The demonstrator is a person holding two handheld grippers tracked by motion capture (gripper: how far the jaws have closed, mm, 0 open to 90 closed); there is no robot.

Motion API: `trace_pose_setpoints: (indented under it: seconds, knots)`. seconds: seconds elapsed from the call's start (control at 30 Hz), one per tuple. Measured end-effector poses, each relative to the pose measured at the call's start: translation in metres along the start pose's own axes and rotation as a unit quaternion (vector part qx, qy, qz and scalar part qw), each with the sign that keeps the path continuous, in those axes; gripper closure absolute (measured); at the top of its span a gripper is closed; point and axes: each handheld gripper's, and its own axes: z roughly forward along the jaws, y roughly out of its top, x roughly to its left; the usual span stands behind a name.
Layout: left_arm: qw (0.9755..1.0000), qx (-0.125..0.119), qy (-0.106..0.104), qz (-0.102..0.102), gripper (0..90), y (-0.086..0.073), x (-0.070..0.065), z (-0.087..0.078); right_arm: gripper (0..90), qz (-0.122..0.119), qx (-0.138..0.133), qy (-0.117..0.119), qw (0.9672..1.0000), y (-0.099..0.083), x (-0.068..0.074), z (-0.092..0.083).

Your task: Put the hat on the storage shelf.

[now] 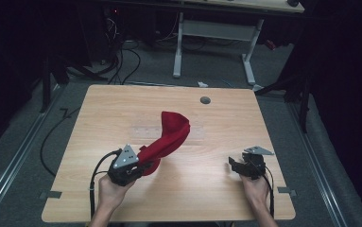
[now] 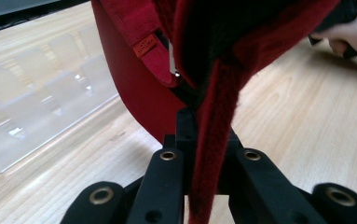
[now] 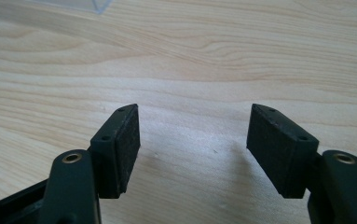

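Red cloth (image 1: pixel 168 138) with small orange tag (image 2: pixel 145 45), writing unreadable, clamped in left gripper (image 1: pixel 141 166) near tabletop (image 1: pixel 216 123) front-left edge; right gripper (image 1: pixel 235 165) spread apart, bare, near front-right corner.

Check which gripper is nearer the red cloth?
Left. The left gripper is shut on the red cloth's edge; the right gripper sits open, apart from it, across bare table.
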Motion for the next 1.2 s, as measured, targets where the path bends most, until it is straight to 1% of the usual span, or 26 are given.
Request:
trace_pose_setpoints:
  seconds: [0.03,0.1,0.13,0.17,0.2,0.23,0.27,0.37,0.4,0.43,0.47,0.5,0.53,0.57,0.6,0.67,0.7,0.87,1.03,1.07,1.2]
  knots:
    - [1.0,0.0,0.0,0.0,85.6,0.0,0.0,0.0,34.6,0.0,0.0,0.0,1.0,0.0,0.0,0.0]
    - [1.0,-0.004,0.005,-0.003,85.6,0.004,0.002,0.001,34.3,-0.006,0.004,-0.009,0.9999,-0.003,0.0,0.003]
    - [0.9999,-0.008,0.007,-0.007,85.6,0.009,0.004,0.001,34.1,-0.006,0.004,-0.009,0.9999,-0.005,0.0,0.004]
    - [0.9999,-0.008,0.007,-0.007,85.5,0.009,0.004,0.001,34.1,-0.006,0.004,-0.009,0.9999,-0.005,0.0,0.004]
    - [0.9998,-0.011,0.009,-0.016,85.5,0.014,0.006,0.003,34.2,-0.01,0.0,-0.014,0.9999,-0.006,0.0,0.005]
    - [0.9997,-0.012,0.012,-0.018,85.5,0.016,0.006,0.004,34.2,-0.009,0.0,-0.014,0.9999,-0.006,0.0,0.005]
    - [0.9997,-0.012,0.012,-0.018,85.5,0.016,0.006,0.004,34.1,-0.01,0.0,-0.014,0.9999,-0.006,0.0,0.005]
    - [0.9994,-0.021,0.024,-0.017,85.5,0.023,0.005,0.011,34.0,-0.008,0.001,-0.012,0.9999,-0.006,-0.001,0.004]
    - [0.9994,-0.021,0.024,-0.017,85.5,0.023,0.005,0.011,34.0,-0.008,0.001,-0.012,0.9999,-0.006,-0.001,0.004]
    - [0.9989,-0.025,0.027,-0.028,85.5,0.025,0.006,0.013,33.7,-0.007,0.0,-0.016,0.9999,-0.006,-0.001,0.005]
    - [0.9989,-0.025,0.027,-0.028,85.5,0.025,0.006,0.013,33.7,-0.007,0.0,-0.016,0.9999,-0.006,-0.001,0.005]
    - [0.9987,-0.029,0.028,-0.033,85.5,0.026,0.007,0.014,33.7,-0.007,0.0,-0.015,0.9999,-0.006,-0.001,0.005]
    - [0.9986,-0.029,0.031,-0.031,85.5,0.026,0.008,0.015,33.7,-0.006,0.0,-0.015,0.9999,-0.006,-0.001,0.005]
    - [0.9983,-0.034,0.033,-0.034,85.5,0.027,0.009,0.015,33.7,-0.007,0.0,-0.015,0.9999,-0.006,-0.001,0.005]
    - [0.9977,-0.041,0.036,-0.041,85.5,0.03,0.011,0.014,33.7,-0.006,0.0,-0.015,0.9999,-0.006,0.0,0.005]
    - [0.9974,-0.045,0.036,-0.043,85.5,0.031,0.012,0.013,33.7,-0.006,0.0,-0.015,0.9999,-0.006,0.0,0.005]
    - [0.9964,-0.055,0.038,-0.052,85.5,0.034,0.015,0.012,33.7,-0.006,0.0,-0.016,0.9999,-0.006,0.0,0.005]
    - [0.9955,-0.063,0.041,-0.058,85.5,0.04,0.019,0.011,33.7,-0.006,0.0,-0.016,0.9999,-0.006,0.0,0.005]
    - [0.9945,-0.076,0.041,-0.06,85.5,0.048,0.018,0.009,33.7,-0.006,0.0,-0.016,0.9999,-0.006,0.0,0.005]
    - [0.9946,-0.075,0.042,-0.058,85.5,0.048,0.019,0.008,33.7,-0.006,0.0,-0.016,0.9999,-0.006,0.0,0.005]
    - [0.9937,-0.081,0.045,-0.063,85.6,0.051,0.023,0.008,33.7,-0.006,0.0,-0.016,0.9998,-0.006,0.0,0.005]
